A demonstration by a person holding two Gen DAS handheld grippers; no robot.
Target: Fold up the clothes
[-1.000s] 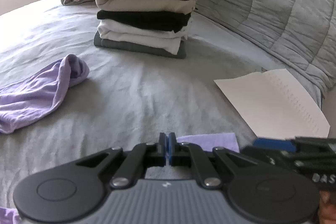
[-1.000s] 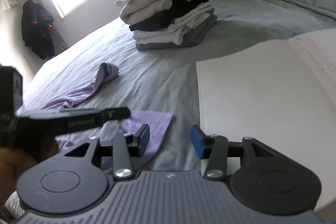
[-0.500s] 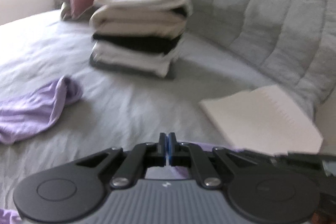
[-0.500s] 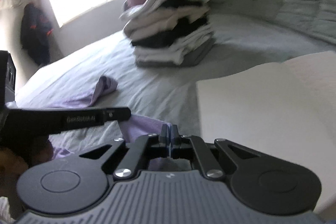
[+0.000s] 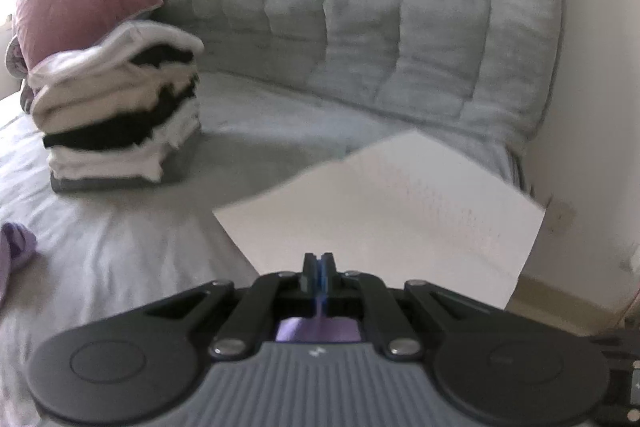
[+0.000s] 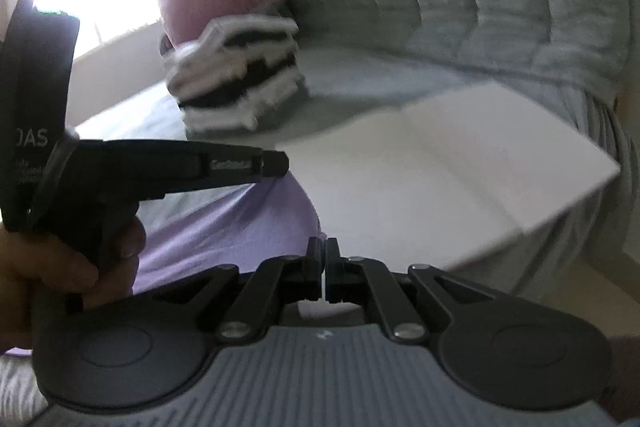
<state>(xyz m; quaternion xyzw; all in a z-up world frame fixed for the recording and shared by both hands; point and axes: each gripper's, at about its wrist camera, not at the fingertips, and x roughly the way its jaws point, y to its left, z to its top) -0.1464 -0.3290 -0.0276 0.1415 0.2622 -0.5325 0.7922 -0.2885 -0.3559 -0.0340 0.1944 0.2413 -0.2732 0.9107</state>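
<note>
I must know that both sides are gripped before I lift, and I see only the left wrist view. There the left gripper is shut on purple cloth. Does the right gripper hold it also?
Observer: It seems so. In the right wrist view the right gripper has its jaws together, and the edge of the purple garment runs into them.
Operator: Is the cloth bunched between the two grippers?
Observer: No. It spans as a fairly smooth sheet from the left gripper down to the right one, with few wrinkles.
</note>
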